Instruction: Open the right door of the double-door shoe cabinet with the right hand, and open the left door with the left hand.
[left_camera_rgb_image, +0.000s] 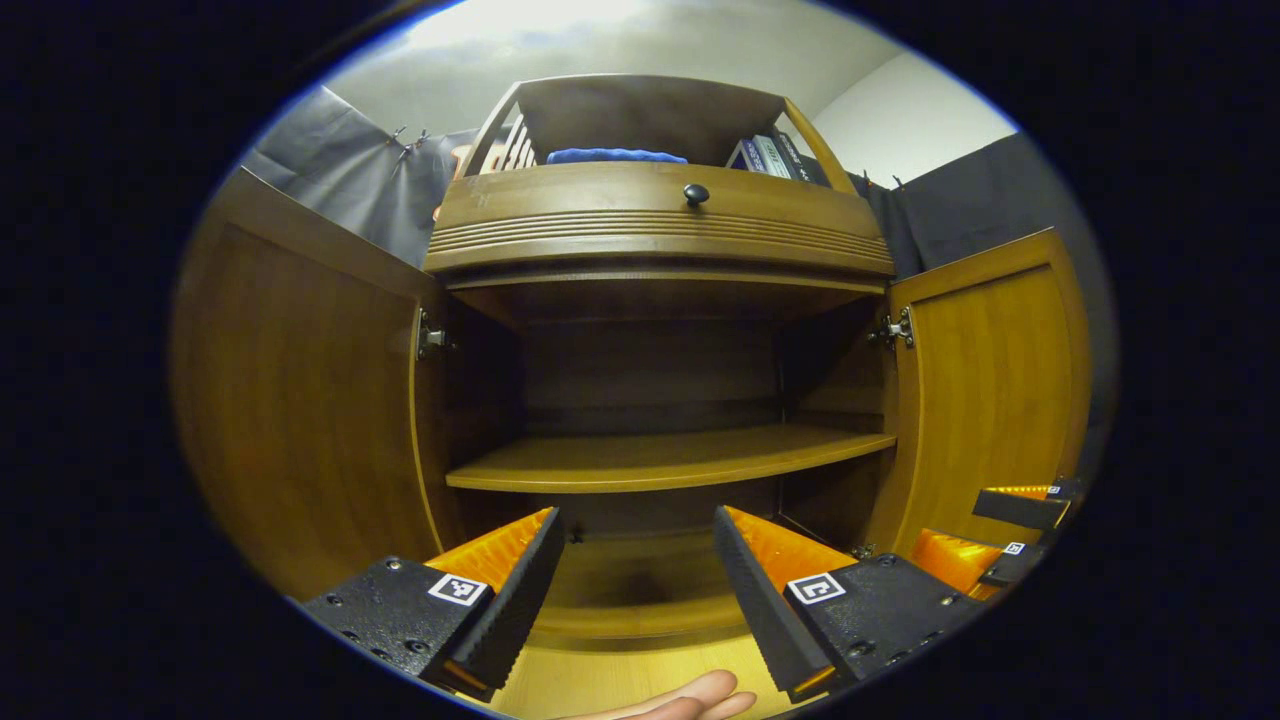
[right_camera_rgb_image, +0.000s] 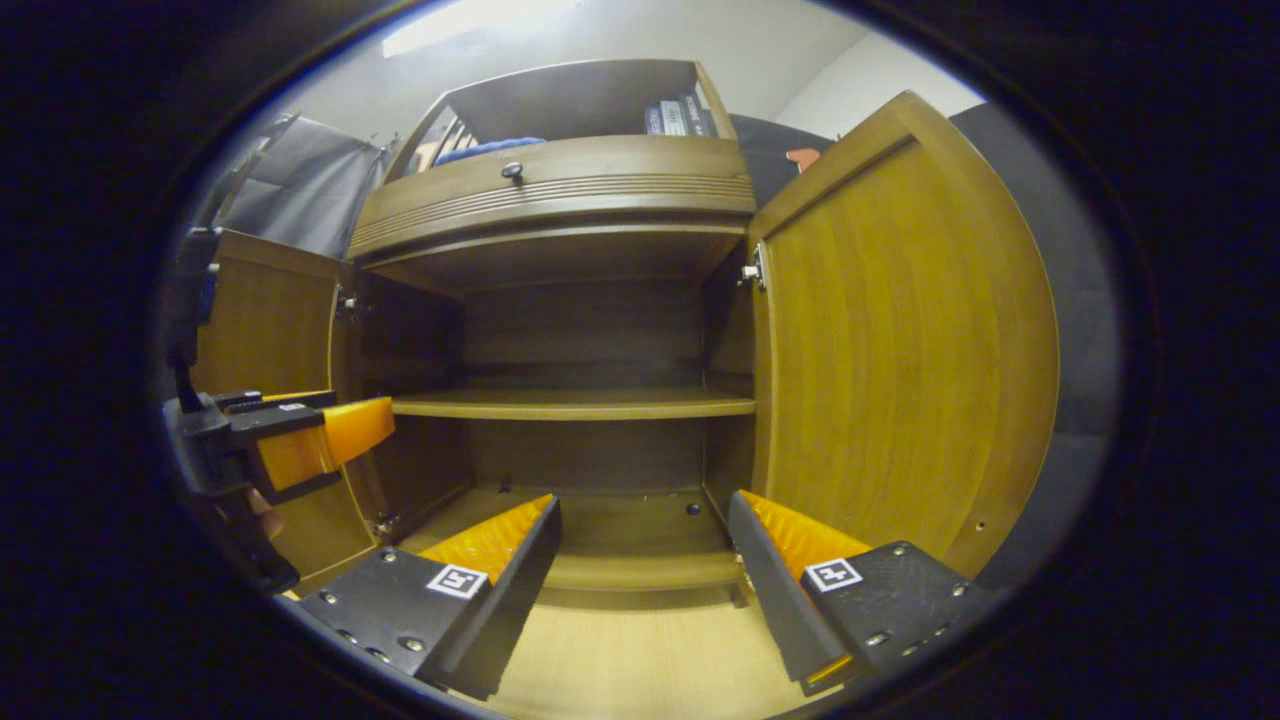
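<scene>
The wooden shoe cabinet (left_camera_rgb_image: 660, 250) stands in front of me with both doors swung wide. Its left door (left_camera_rgb_image: 300, 420) hangs out to the left and its right door (left_camera_rgb_image: 990, 400) to the right, showing one inner shelf (left_camera_rgb_image: 660, 458) with nothing on it. My left gripper (left_camera_rgb_image: 635, 545) is open, facing the cabinet's inside and touching nothing. In the right gripper view the right door (right_camera_rgb_image: 900, 340) stands close on the right, the left door (right_camera_rgb_image: 265, 330) farther off. My right gripper (right_camera_rgb_image: 645, 530) is open with nothing between its fingers. Each view catches the other gripper off to the side, the right gripper (left_camera_rgb_image: 1000, 540) and the left gripper (right_camera_rgb_image: 300, 435).
A drawer front with a dark round knob (left_camera_rgb_image: 696, 194) runs above the opening. On top sits an open compartment holding a blue cloth (left_camera_rgb_image: 615, 156) and some books (left_camera_rgb_image: 765, 155). A person's fingers (left_camera_rgb_image: 690, 698) show at the bottom edge over the pale wooden floor (right_camera_rgb_image: 640, 660).
</scene>
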